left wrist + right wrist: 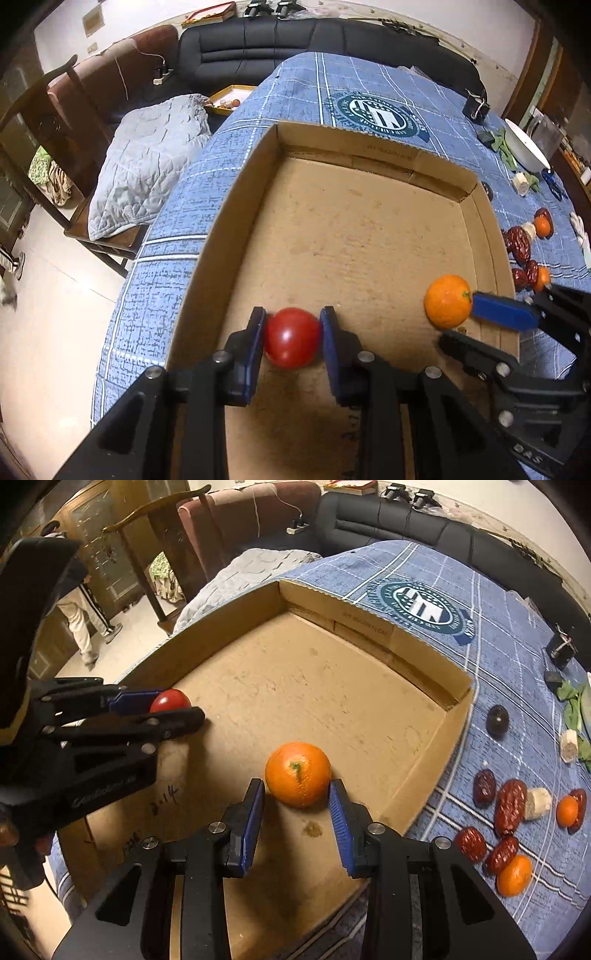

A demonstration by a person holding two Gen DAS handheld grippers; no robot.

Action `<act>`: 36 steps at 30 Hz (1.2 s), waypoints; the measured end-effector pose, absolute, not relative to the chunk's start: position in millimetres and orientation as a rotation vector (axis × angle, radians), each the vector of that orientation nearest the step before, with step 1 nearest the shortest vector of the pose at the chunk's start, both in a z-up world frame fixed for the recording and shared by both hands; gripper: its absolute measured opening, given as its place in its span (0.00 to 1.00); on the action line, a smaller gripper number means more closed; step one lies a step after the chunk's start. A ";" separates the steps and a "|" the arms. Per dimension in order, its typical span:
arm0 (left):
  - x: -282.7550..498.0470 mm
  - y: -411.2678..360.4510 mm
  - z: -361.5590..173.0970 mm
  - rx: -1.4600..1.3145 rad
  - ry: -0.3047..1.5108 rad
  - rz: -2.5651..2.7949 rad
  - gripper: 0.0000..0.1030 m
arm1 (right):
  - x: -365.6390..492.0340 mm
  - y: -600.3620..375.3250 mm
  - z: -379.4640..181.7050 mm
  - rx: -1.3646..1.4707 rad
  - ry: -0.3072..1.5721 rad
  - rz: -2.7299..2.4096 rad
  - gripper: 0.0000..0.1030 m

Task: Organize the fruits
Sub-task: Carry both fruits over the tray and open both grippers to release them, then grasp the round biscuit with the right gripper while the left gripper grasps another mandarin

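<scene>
Holding: we have the round glossy red tomato (291, 338) between the blue pads of the left tool (292, 332), both pads touching its sides, low over the floor of the shallow brown cardboard tray (236, 206).
Orange: the round orange tangerine (298, 774) lies on the tray floor near the right wall; our right tool (297, 805) brackets it, one pad touching, the other just beside it with a sliver of gap, so we judge it let go, or nearly so.
Left to sort: two small tangerines (514, 875) and wrinkled dark red dates (510, 805) lie on the blue checked cloth over the surface (517, 686), outside the tray's right wall.
Risk, tomato: released above the floor, it could roll; squeezed harder, its skin could split.
Risk, tangerine: pulling back askew, the touching pad could drag it along.
Risk, tools: both work in one tray; crossing paths could knock either fruit.
</scene>
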State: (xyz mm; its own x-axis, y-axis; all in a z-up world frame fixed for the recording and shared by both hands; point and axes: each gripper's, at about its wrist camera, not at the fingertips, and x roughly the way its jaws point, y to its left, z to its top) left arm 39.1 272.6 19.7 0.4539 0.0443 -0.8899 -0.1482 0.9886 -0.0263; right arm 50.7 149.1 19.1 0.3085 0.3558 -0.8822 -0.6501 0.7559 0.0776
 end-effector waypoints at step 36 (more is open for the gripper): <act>-25.7 144.5 82.7 0.003 0.923 0.162 0.88 | -45.5 -31.3 32.7 -0.260 0.998 0.703 0.69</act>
State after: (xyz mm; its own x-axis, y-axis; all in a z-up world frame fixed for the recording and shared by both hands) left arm -25.7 144.5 82.7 0.5923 0.1406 -0.7934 -0.1383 0.9878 0.0719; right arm -45.5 -31.3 32.7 0.3464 0.4206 -0.8385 -0.6478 0.7538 0.1104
